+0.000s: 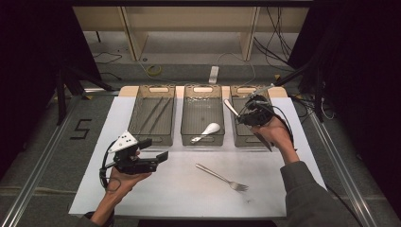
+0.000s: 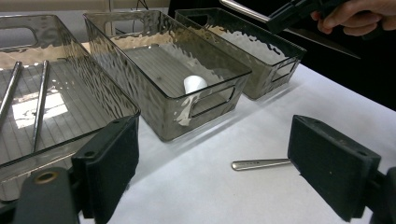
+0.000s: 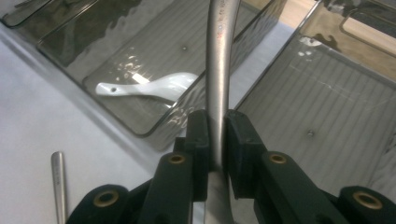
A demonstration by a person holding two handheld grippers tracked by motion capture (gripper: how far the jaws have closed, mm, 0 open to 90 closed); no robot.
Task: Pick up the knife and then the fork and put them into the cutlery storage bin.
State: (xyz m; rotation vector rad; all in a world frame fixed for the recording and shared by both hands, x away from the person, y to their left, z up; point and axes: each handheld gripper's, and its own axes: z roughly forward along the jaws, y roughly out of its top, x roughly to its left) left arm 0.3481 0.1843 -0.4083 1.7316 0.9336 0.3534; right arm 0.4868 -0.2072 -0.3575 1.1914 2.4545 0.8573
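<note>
Where the right gripper view looks along its own jaws, we record the right gripper (image 3: 215, 140) clamped on a metal utensil (image 3: 218, 56); its handle rises up the middle of that frame, the held end hidden below the pads. Past it at left centre lies a white spoon (image 3: 149, 87) in the middle bin (image 3: 154, 133), and at lower left the rounded end of a fork (image 3: 59, 182) on the sheet.

From the high view we list what that close view lacks: the right gripper (image 1: 255, 113) sits right of centre, above the right bin (image 1: 246, 140), with the utensil's bright end (image 1: 230, 107) jutting to upper left. The fork (image 1: 221, 177) lies whole at lower centre, tines to the right. The left gripper (image 1: 150, 153) is at lower left, jaws apart and holding nothing.

Only the left gripper view gives us the left gripper's (image 2: 215, 163) spread pads up close, the fork handle (image 2: 260, 164) between them farther off, and two thin metal rods (image 2: 41, 100) in the left bin (image 2: 93, 93) at left.

Surface: a white sheet (image 1: 189, 194) on a pale wooden table (image 1: 126, 90). Room: dark surroundings, a grey floor with cables (image 1: 153, 71) and a marked "5" (image 1: 80, 128), and light wooden shelving (image 1: 189, 19) along the top of the frame.
</note>
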